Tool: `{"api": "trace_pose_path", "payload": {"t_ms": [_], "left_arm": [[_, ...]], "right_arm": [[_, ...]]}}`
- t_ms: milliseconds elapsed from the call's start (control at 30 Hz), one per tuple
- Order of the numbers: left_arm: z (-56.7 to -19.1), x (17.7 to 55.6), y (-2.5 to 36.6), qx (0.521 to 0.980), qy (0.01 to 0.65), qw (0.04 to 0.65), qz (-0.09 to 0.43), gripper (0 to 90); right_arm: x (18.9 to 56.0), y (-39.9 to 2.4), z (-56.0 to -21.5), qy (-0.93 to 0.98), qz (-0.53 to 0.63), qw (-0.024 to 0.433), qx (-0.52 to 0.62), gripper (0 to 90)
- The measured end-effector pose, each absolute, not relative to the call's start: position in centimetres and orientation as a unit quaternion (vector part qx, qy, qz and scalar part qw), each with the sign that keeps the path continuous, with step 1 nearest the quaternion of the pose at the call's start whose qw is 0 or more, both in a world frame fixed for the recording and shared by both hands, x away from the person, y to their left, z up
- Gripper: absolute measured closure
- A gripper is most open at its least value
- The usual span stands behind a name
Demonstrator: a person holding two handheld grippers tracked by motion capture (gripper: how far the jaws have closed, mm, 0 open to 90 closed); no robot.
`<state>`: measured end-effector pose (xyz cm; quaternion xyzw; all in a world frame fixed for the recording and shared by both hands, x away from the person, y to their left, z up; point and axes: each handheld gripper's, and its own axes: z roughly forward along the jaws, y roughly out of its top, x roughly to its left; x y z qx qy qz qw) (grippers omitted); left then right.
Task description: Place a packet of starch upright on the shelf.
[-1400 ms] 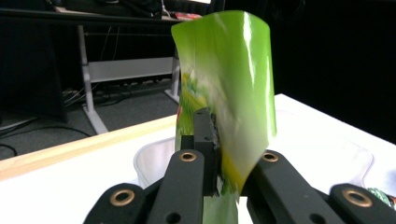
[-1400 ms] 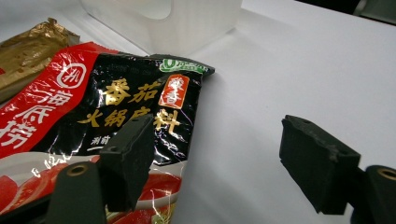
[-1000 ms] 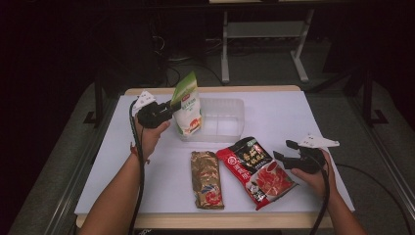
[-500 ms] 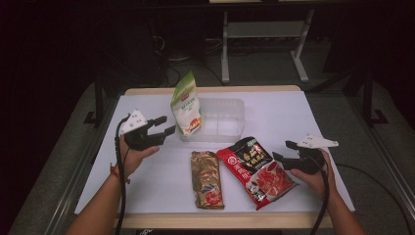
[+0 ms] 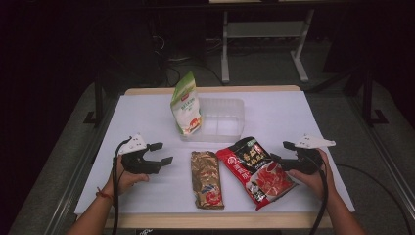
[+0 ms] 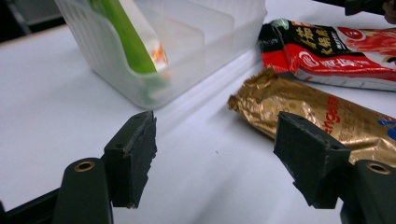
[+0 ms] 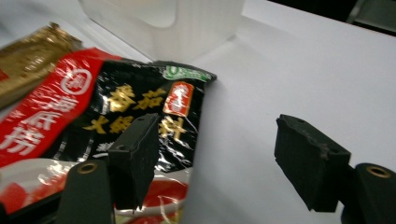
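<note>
Now, the gold packet is the thing I aim at next, as I judge it. It lies flat on the white table, and its long axis runs from 12 to 6 o'clock in the high view. My left gripper hangs at 9 o'clock from this packet, near it but not touching, with the jaws spread wide and nothing between them. In the left gripper view the crimped end of the gold packet is at about 2 o'clock from the jaws, so I think the gripper must swing to the right to meet it across its narrow side.

At 3 o'clock from the gold packet lies the red packet, just beside it and tilted. My right gripper is over the right edge of it, also wide open and empty. The left one is the nearer to the gold packet.

Further away, at 12 o'clock, stands the clear bin, with the green-and-white pouch upright in its left compartment.
</note>
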<state>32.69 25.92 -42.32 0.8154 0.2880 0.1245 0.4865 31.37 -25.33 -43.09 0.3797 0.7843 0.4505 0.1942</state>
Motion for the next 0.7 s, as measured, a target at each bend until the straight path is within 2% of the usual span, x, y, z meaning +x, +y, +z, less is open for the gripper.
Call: {"api": "trace_pose_path", "payload": {"t_ms": [67, 333, 533, 700], "left_arm": [[-42.7, 33.0, 25.6, 0.816, 0.293, 0.486, 0.115, 29.0], [-43.3, 33.3, 24.4, 0.825, 0.285, 0.482, 0.079, 25.7], [-43.4, 34.6, 22.6, 0.824, 0.285, 0.488, 0.039, 18.5], [-44.1, 36.5, 20.5, 0.829, 0.285, 0.480, 0.012, 17.0]], "right_arm": [[31.1, -25.1, -42.5, 0.773, 0.475, 0.172, 0.383, 31.4], [30.1, -22.4, -41.4, 0.801, 0.461, 0.166, 0.345, 34.1], [30.0, -22.1, -41.5, 0.805, 0.455, 0.168, 0.341, 33.9], [29.9, -22.6, -41.8, 0.806, 0.450, 0.170, 0.345, 33.9]]}}
